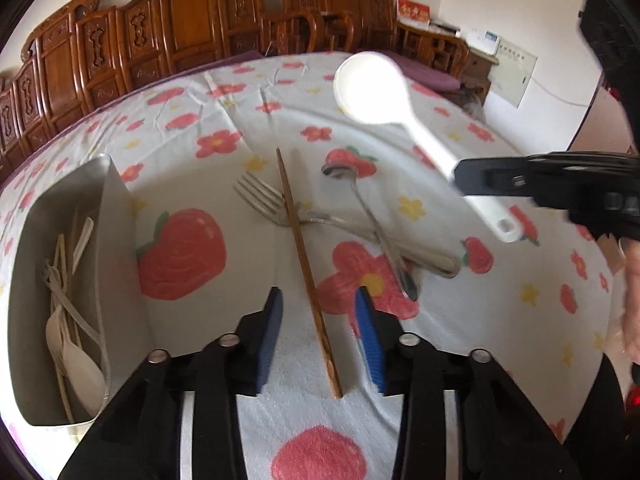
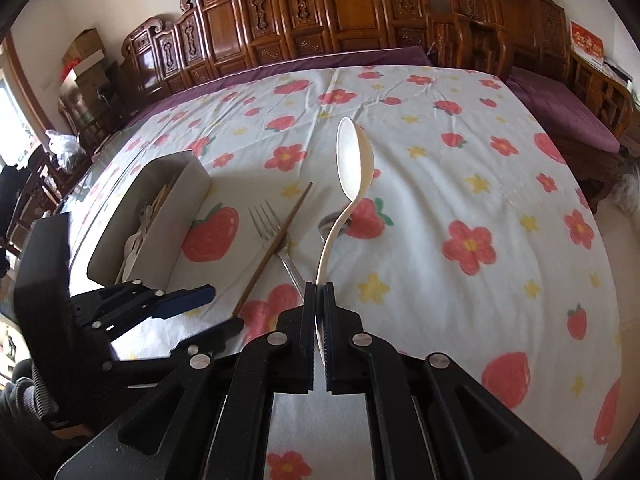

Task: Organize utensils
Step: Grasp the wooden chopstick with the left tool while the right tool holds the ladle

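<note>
Contents of grey rectangular metal tray partly hidden by its wall. White plastic serving spoon clamped mid-handle in right hand-held gripper, above floral bench. Left hand-held gripper spread open astride brown wooden chopstick.

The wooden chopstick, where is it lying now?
The wooden chopstick lies on the tablecloth between the open left gripper's fingers, crossing the metal fork, right of the utensil box.

Right tongs clamping white spoon, above floral tablecloth
</note>
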Demonstrator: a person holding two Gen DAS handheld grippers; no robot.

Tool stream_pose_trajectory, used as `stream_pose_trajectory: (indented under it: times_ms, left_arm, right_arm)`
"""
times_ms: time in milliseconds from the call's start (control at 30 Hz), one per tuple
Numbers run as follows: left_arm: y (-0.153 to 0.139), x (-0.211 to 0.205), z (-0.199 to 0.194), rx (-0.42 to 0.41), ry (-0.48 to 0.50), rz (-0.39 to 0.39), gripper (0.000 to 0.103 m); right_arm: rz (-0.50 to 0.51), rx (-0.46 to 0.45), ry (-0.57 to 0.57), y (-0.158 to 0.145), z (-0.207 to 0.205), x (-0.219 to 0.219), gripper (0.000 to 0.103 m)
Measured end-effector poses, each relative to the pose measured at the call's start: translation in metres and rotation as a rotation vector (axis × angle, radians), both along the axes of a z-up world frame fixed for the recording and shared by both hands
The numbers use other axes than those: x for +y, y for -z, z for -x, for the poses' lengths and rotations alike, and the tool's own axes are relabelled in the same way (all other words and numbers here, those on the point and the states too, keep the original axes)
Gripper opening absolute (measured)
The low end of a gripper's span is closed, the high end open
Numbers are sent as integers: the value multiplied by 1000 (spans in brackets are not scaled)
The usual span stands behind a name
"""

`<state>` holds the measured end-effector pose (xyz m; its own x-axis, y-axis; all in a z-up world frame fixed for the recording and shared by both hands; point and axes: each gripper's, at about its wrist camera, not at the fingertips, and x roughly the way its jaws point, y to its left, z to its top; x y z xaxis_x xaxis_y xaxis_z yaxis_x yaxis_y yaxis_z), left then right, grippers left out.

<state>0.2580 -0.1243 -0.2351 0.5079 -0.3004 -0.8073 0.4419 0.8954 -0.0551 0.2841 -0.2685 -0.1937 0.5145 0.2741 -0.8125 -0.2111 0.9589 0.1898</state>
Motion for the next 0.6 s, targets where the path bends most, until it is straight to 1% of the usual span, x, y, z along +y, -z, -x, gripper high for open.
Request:
stream_pose_trajectory:
  times_ms: [67, 133, 233, 267, 300, 333, 367, 400, 600]
  left_arm:
    - [5, -3, -3, 10, -1, -18, 28]
    - [9, -6, -5, 17, -6, -33, 28]
    - [8, -9, -6, 4, -8, -48, 28]
    - [8, -10, -7, 3, -11, -48, 26]
    - [8, -9, -8, -2, -18, -52, 21]
    - [8, -9, -9, -5, -24, -56, 19]
    - [8, -8, -11, -5, -30, -54, 13]
    - [8, -7, -11, -2, -34, -52, 6]
    - [4, 0, -6, 3, -37, -46, 4]
  right_arm:
    - [0, 1, 3, 1, 3, -3, 4]
    - [1, 2, 5, 1, 5, -5, 4]
    - [5, 1, 13, 1, 7, -9, 4]
    - [2, 2, 17, 1, 8, -12, 4]
    - [-1, 3, 20, 1, 8, -14, 4]
    - [-1, 4, 22, 1, 9, -15, 4]
    - [-2, 5, 24, 1, 10, -16, 4]
    - [-1, 7, 25, 2, 11, -17, 4]
    - [-9, 23, 38, 10, 14, -20, 4]
